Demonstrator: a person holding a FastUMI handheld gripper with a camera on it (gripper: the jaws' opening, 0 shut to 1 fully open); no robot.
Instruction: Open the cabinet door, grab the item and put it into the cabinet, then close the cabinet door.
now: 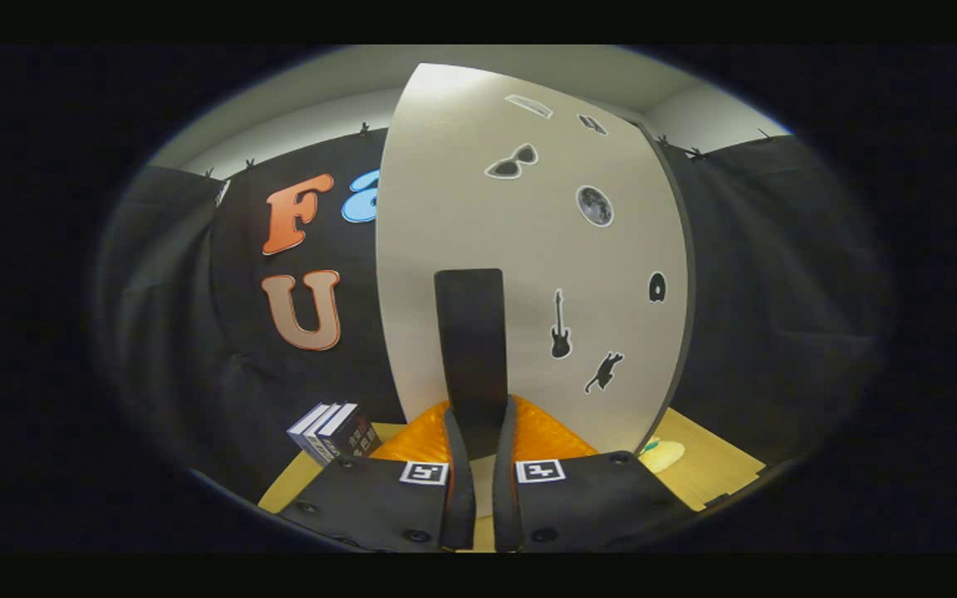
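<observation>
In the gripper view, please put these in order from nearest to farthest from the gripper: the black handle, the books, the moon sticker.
1. The black handle on the cabinet door: between the fingers of the gripper, which appear closed on it.
2. The books: on the table, left of the fingers.
3. The moon sticker: high on the door, beyond the fingers.

Black cloth [777,274] is hung around the booth, beneath a pale wall [296,129] and ceiling. A yellow wooden tabletop [707,469] is seen below, beside the fingers.
</observation>
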